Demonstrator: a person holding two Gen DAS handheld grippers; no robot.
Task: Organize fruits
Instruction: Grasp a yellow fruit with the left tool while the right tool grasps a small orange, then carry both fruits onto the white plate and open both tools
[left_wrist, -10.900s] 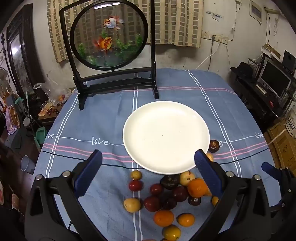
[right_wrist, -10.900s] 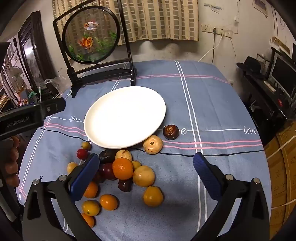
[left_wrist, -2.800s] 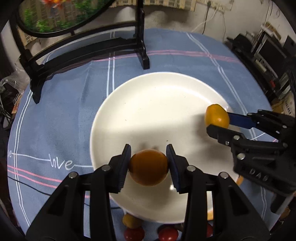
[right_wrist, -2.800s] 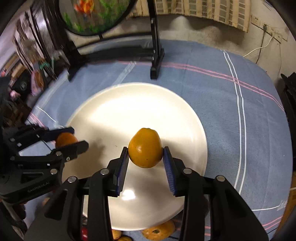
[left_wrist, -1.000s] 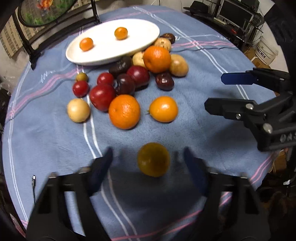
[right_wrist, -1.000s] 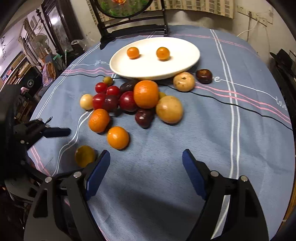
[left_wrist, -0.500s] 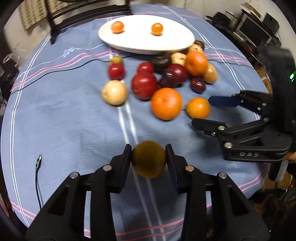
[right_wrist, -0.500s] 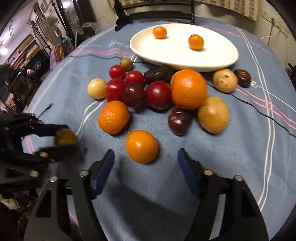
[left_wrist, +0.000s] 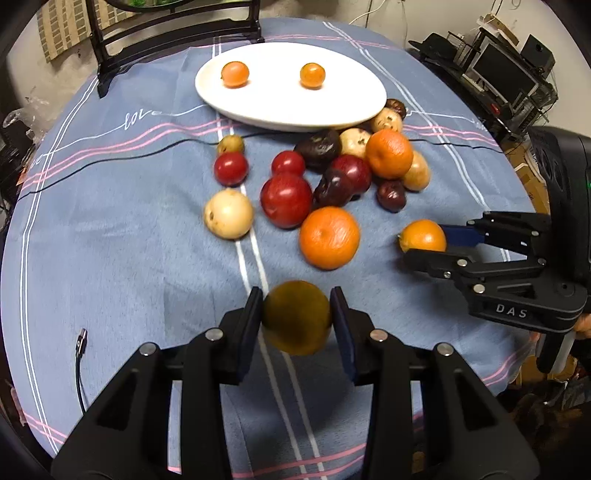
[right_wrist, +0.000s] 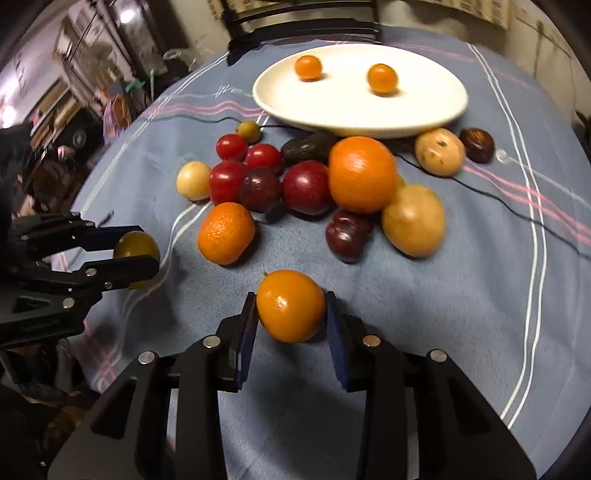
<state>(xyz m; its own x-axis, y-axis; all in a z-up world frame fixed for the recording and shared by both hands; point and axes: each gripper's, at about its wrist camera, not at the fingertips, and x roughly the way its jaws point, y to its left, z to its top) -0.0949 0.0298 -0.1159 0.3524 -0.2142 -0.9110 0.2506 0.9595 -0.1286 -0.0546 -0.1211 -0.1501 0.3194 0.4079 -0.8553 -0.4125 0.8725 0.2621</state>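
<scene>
On the left, the left tool (left_wrist: 295, 317) is clenched on a dull yellow-green fruit (left_wrist: 295, 317), both pads pressing its sides, the fruit just above the blue tabletop (left_wrist: 110, 229) as far as the left wrist view shows; ahead of it lie a pale round fruit (left_wrist: 229, 213), a big red fruit (left_wrist: 286, 200) and a large orange (left_wrist: 328, 237), all on the cloth; further right the cluster goes on with dark plums, another orange (left_wrist: 388, 153) and tan fruits, crowded against the near rim of the white plate (left_wrist: 288, 107); on the right, the right tool (right_wrist: 290, 312) has just been closing, and a small orange fruit (right_wrist: 290, 312) sits gripped between its pads, low over the cloth.

Progress looks early; only 2 small orange fruits (left_wrist: 235, 74) sit on the plate, well apart; 2 more are in the tools and, I judge, bound for that plate; well over 10 fruits are left on the tabletop, so most of the sorting is not yet done.
</scene>
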